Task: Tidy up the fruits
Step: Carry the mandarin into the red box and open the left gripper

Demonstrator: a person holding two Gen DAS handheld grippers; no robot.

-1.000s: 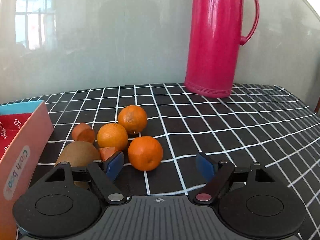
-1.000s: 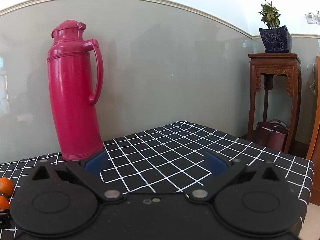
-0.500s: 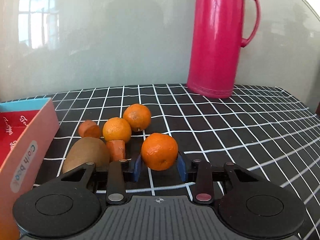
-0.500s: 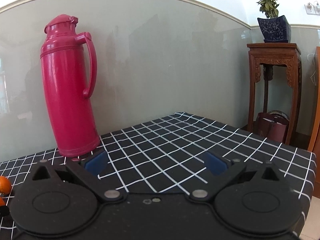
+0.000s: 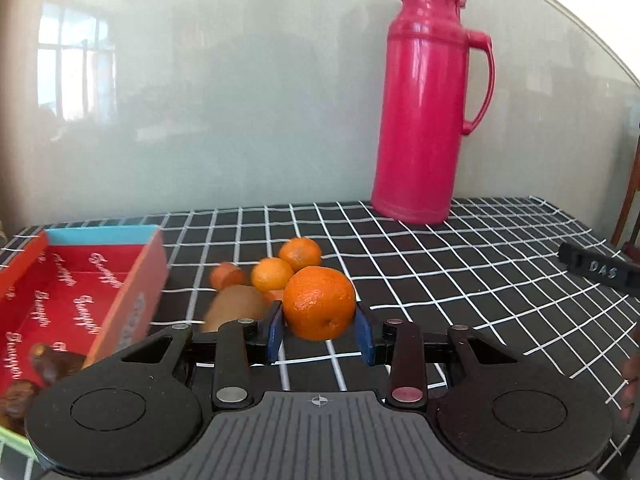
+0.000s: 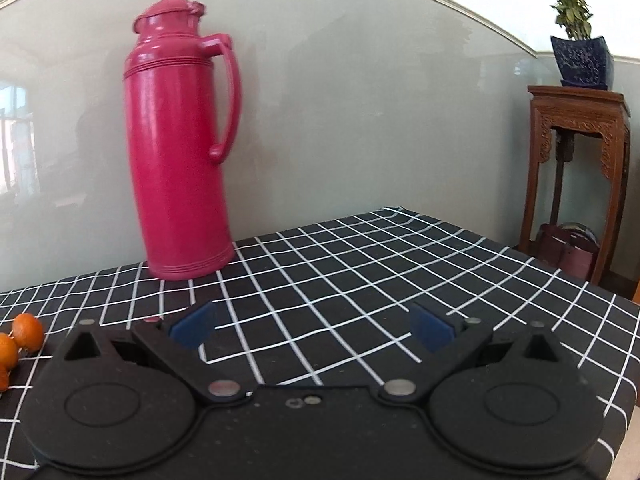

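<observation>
My left gripper (image 5: 320,330) is shut on an orange mandarin (image 5: 319,302) and holds it above the checked cloth. Behind it lie two more mandarins (image 5: 300,253), a brown kiwi (image 5: 236,306) and an orange-red piece (image 5: 227,274). A red box (image 5: 60,292) with a blue rim stands open at the left; dark brown things lie in its near corner. My right gripper (image 6: 312,328) is open and empty over bare cloth. Mandarins (image 6: 27,332) show at the left edge of the right wrist view.
A tall pink thermos (image 5: 426,108) stands at the back by the glass wall; it also shows in the right wrist view (image 6: 180,152). A black block (image 5: 600,270) lies at the right. A wooden stand (image 6: 576,168) with a potted plant is beyond the table's right edge.
My left gripper closed on the front mandarin and lifted it up and back, so the box's inside now shows. The right gripper turned slightly and stays open.
</observation>
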